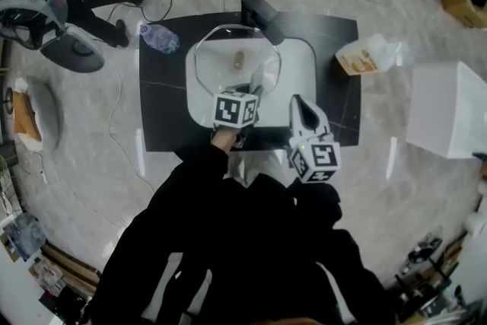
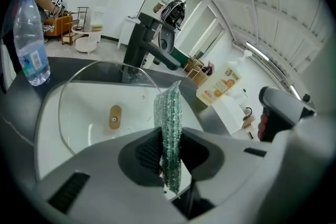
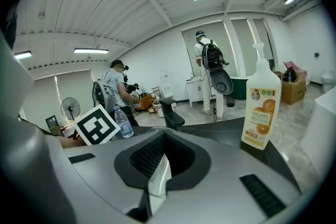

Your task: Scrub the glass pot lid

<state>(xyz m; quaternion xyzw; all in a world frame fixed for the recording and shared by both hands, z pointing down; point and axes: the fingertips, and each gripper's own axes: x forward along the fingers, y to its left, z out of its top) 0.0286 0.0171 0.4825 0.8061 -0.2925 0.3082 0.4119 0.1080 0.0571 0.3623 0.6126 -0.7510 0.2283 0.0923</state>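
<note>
Left gripper: clamped on a green scouring pad, which stands edge-up out of the jaws so its free end can reach the glass.
Glass pot lid: sits in the white sink, knob towards the cameras; I can't tell how far it tilts.
Pad and lid: near but apart (the pad's tip hangs just beside the lid's near rim), so by my reading the scrubbing stroke is not yet on the glass.
Right gripper: jaws drawn nearly together with nothing seen between them, held over the sink's near right edge, probably waiting to steady the lid.
Faucet: black, at the far side of the basin, its spout over the lid's far rim, handy for rinsing.
Soap bottle: orange-labelled pump bottle on the black table, right of the sink.
Water bottle: on the table's far left corner, well clear of the work.
</note>
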